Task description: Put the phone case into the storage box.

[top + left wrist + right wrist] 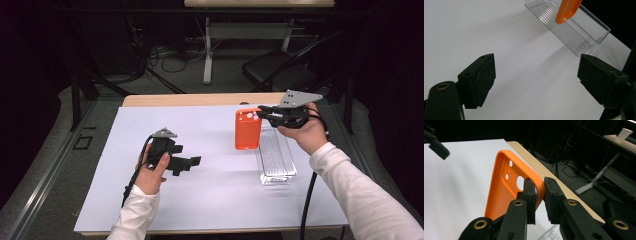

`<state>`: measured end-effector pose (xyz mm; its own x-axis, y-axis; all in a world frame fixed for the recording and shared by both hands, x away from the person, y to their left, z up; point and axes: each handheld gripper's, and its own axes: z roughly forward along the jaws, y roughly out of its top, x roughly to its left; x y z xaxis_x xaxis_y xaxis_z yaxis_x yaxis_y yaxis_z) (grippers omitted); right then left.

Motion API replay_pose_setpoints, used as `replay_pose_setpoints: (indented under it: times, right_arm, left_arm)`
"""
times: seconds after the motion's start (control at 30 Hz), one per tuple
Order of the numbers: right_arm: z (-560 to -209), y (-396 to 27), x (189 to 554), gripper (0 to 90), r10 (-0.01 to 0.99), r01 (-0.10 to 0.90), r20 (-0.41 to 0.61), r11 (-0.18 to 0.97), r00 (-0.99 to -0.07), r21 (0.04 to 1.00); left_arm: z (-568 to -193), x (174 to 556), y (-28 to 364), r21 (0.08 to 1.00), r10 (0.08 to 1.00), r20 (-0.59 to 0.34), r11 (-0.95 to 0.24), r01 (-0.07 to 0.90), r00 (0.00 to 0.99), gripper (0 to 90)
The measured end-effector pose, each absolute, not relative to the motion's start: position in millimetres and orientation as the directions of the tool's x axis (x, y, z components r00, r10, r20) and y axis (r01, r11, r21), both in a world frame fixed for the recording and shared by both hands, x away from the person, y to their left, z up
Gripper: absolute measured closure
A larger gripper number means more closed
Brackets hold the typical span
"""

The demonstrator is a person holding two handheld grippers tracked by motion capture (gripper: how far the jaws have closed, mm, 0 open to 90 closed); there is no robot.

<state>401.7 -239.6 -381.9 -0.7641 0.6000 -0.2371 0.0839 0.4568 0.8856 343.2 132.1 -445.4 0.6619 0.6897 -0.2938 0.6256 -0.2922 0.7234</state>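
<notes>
While the room beyond stays dark, with a folding chair [280, 70], loose cables on the floor and a second table's leg visible, the wooden table [200, 99] carries a white sheet [210, 190] that covers nearly all of its top.

On the right part of that sheet lies a clear ribbed tray [276, 160], rectangular, its long axis running away from the person.

The orange phone case [248, 129] is held off the sheet, just left of the tray's far end. It is a soft-looking rounded shell with a raised rim, one large round camera hole and smaller holes beside it. In the high view it hangs near upright, long axis vertical, with the camera-hole end uppermost; the right gripper view shows its hollow inner side.

The right gripper [265, 114] has its jaws pressed together on the case's upper edge by the camera hole, pinching the wall.

The left gripper [192, 162] rests low over the sheet's left half, jaws spread wide with nothing between them.
</notes>
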Motion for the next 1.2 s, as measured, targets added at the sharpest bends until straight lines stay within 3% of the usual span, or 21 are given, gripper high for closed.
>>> replay_pose_setpoints:
  times: [0.7,1.2]
  right_arm:
    - [-374,-296,421,80.3,0.706,0.145,-0.247,0.445,-0.663,0.884]
    - [-383,-304,434,80.3,0.72,0.123,-0.303,0.474,-0.625,0.872]
  left_arm:
    - [-450,344,139,0.716,0.698,-0.311,-0.275,0.642,0.646,15.4]
    - [-451,344,141,0.717,0.696,-0.318,-0.269,0.644,0.644,15.4]
